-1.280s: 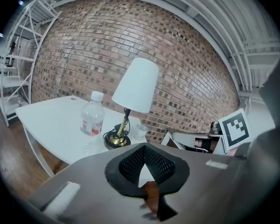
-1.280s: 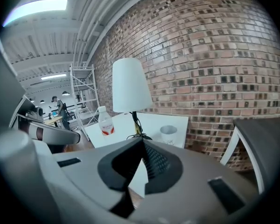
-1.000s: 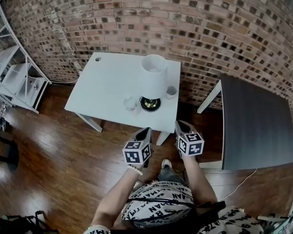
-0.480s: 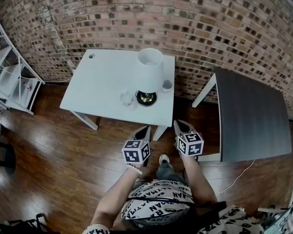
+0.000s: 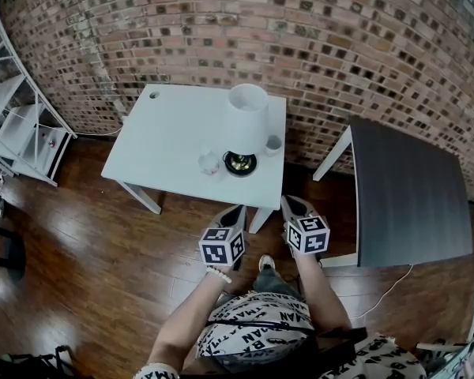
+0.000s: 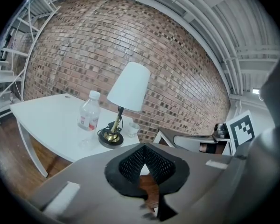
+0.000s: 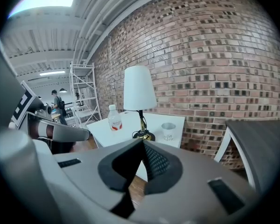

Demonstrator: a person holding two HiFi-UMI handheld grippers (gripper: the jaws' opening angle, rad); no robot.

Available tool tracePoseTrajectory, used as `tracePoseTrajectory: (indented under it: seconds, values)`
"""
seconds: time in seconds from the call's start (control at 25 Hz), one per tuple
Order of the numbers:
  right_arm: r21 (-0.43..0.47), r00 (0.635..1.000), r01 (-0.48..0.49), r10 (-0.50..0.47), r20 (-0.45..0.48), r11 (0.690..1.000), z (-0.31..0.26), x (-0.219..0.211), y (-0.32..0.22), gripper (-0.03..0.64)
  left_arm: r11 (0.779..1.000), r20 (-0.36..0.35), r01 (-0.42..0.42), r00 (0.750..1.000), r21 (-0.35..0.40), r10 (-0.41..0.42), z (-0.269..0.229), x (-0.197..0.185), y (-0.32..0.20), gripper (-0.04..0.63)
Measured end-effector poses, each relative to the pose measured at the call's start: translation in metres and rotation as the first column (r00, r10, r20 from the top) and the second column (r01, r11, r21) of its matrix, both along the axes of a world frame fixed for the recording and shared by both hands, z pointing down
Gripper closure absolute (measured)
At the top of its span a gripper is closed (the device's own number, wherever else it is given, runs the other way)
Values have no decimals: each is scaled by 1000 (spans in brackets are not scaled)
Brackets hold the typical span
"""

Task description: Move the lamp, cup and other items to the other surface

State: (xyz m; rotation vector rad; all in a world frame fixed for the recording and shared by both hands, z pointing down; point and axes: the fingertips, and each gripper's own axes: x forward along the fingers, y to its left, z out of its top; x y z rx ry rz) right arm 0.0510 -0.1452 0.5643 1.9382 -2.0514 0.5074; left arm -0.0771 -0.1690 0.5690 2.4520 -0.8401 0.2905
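Observation:
On the white table [image 5: 166, 144] stand a lamp [image 5: 246, 123] with a white shade, a small cup [image 5: 273, 144] to its right and a clear water bottle [image 5: 209, 162] to its left. The dark table [image 5: 411, 192] is at the right, with nothing on it. My left gripper [image 5: 235, 215] and right gripper [image 5: 294, 205] hover side by side short of the white table's near edge, both shut and holding nothing. In the left gripper view, the left gripper [image 6: 144, 147] faces the lamp [image 6: 126, 97] and bottle [image 6: 88, 113]. In the right gripper view, the right gripper [image 7: 143, 141] faces the lamp [image 7: 140, 94] and cup [image 7: 168, 130].
A brick wall runs behind both tables. A white metal shelving rack [image 5: 20, 133] stands at the far left on the wooden floor. A thin cable [image 5: 387, 290] lies on the floor by the dark table. A person [image 7: 57, 107] stands far off.
The head view swayed a little, first left and then back. Both grippers keep their place before the body, and nothing on the table has moved.

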Motion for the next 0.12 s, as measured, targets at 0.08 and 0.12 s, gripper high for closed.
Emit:
tracePoseTrajectory:
  seconds: [0.08,0.12]
  values:
    - [0,1000,-3,3,0,1000,0,1,1,620,1000,-2,-1,1000,2,1,-1,0,1,594]
    - [-1,1000,-4,4,0,1000,1,2,2,620,1000,-3,-1,1000,2,1,-1,1,2,595]
